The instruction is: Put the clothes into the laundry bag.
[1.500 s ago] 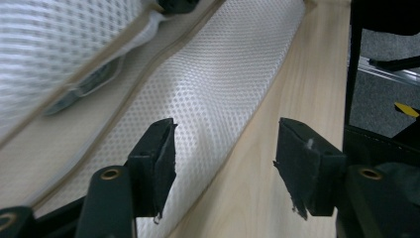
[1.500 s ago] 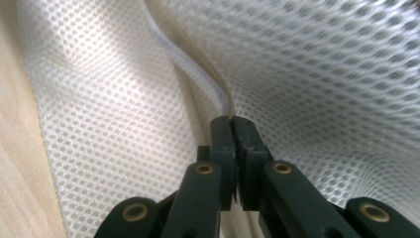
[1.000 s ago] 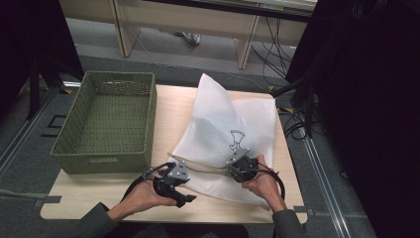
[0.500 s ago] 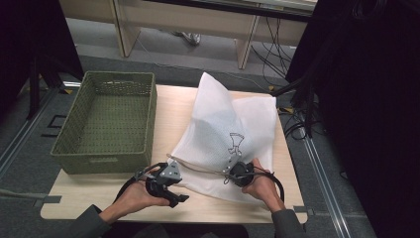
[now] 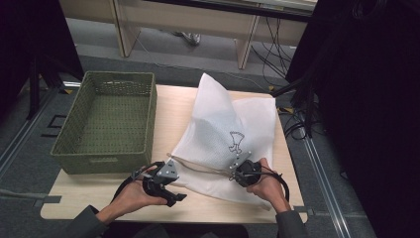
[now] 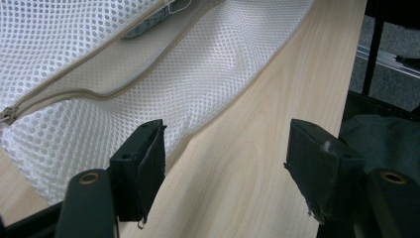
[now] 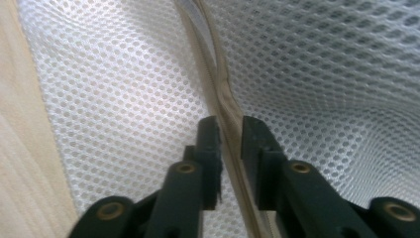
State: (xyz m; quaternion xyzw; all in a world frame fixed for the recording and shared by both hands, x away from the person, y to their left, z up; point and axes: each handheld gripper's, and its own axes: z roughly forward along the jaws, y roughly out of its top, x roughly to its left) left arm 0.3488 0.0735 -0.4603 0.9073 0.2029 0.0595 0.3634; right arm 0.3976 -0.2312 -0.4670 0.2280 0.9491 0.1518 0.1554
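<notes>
The right gripper pinches the zipper of the white mesh laundry bag at mid-frame, but the left gripper gapes empty at the bottom, so a pull may drag the whole bag.

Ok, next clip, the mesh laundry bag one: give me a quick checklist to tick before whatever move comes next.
1. Right gripper pinching the zipper edge of the mesh bag: ok.
2. Left gripper open, nothing between the jaws: ok.
3. Left gripper holding the bag: not ok, it stands over bare table.
4. Zipper pull visible: ok.
5. Green basket empty: ok.
6. What is inside the bag: cannot tell.
</notes>
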